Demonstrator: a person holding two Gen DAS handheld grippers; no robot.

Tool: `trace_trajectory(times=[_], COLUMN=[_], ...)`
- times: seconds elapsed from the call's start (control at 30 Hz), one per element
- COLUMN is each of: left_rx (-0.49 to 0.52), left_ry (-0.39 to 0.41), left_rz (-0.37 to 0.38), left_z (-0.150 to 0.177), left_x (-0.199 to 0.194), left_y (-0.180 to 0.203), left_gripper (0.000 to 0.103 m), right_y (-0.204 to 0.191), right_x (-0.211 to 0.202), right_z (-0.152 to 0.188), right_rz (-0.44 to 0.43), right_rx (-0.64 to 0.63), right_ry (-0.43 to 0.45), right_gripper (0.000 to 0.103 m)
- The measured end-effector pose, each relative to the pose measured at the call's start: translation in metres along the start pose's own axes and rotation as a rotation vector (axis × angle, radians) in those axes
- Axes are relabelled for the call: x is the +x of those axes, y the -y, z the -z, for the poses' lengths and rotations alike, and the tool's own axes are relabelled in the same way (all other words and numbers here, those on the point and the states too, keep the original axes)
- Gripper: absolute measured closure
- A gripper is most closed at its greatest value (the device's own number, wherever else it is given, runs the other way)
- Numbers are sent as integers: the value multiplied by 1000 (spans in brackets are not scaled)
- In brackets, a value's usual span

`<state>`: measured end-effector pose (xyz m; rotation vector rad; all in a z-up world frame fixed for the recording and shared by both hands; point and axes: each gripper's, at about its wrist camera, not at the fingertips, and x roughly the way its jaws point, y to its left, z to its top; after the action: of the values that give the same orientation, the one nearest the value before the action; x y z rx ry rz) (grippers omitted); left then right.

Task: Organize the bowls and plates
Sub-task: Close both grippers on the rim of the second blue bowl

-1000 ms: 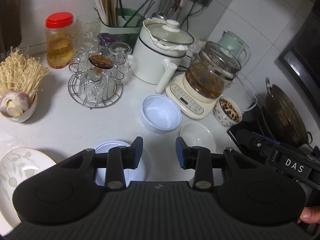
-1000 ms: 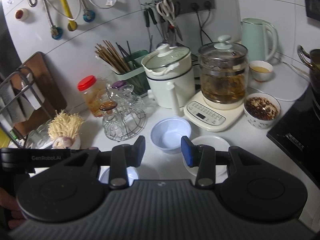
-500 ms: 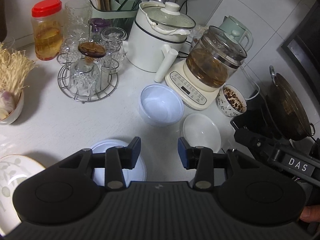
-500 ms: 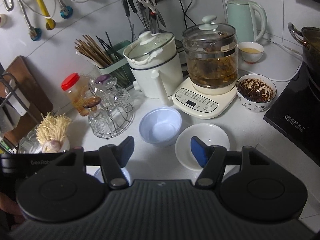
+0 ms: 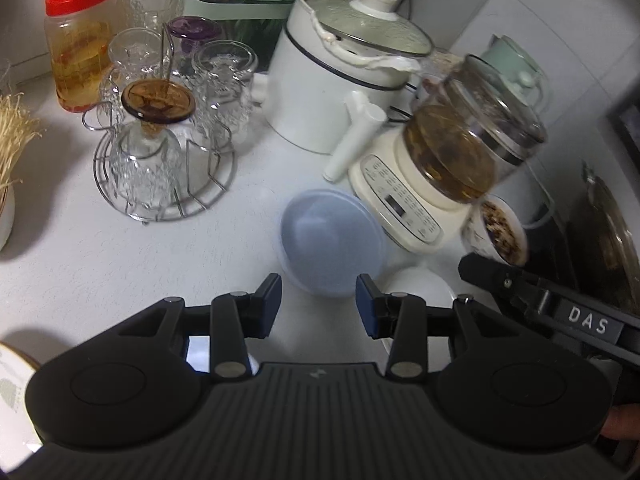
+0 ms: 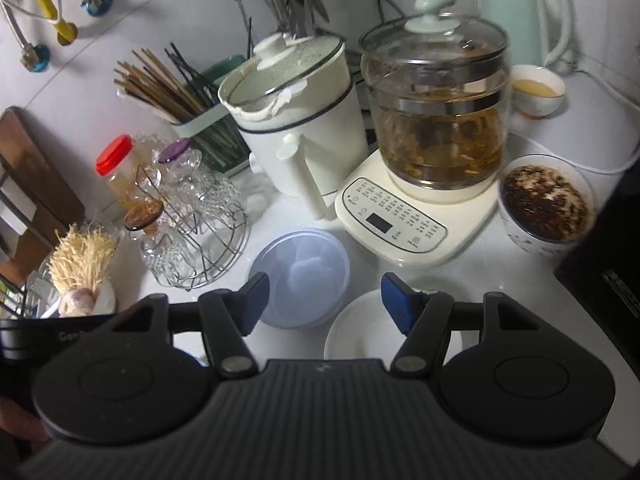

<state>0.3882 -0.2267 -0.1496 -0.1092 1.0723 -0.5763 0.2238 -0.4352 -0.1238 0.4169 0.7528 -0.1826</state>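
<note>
Left wrist: my left gripper [image 5: 318, 304] gapes empty, blue bowl [image 5: 332, 242] at twelve o'clock; my right gripper [image 6: 324, 304], just widened, also empty.

Pale blue bowl [image 6: 299, 276], white plate [image 6: 360, 332], red-lidded jar [image 5: 80, 40], leaf-patterned plate [image 5: 12, 392].

We see the pale blue plastic bowl [image 6: 299, 276] at the counter's middle. At its five o'clock, just beside it, lies the white shallow dish [image 6: 360, 332]. At two o'clock stands the cream kettle base with glass pot [image 6: 412, 216]; at ten o'clock, the wire rack of glasses [image 6: 192, 236].
</note>
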Motion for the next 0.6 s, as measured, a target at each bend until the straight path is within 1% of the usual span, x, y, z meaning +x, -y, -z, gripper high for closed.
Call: trace_trajectory(times=[0.07,0.13,0.17,0.2,0.33,0.6], left_rx=[-34,-73,-83,-91,-102,-143], left_ry=[6,0,-1,-3,-24,-53], left_rz=[-18,-17,-23,-30,-53,-103], left_z=[-5,-10,-12,-14,-21,-28], left_x=[10,20,24,29,49,80], left_y=[-2,-4,-3,-3,-4,-12], left_gripper=[56,56,57,57,57,59], right_y=[3,6,7,8,11,18], right_x=[12,25,31,38,61,101], right_z=[-7,-13,-16,-18,-23,-28], right_rz=[-15,-26,-34,-44,-61,-78], right_rx=[-16,-29,-32,-33,-42,-57], right_ry=[-24,-52,-67,-83,-133,-202], right_gripper=[44,47,52,55,61,62])
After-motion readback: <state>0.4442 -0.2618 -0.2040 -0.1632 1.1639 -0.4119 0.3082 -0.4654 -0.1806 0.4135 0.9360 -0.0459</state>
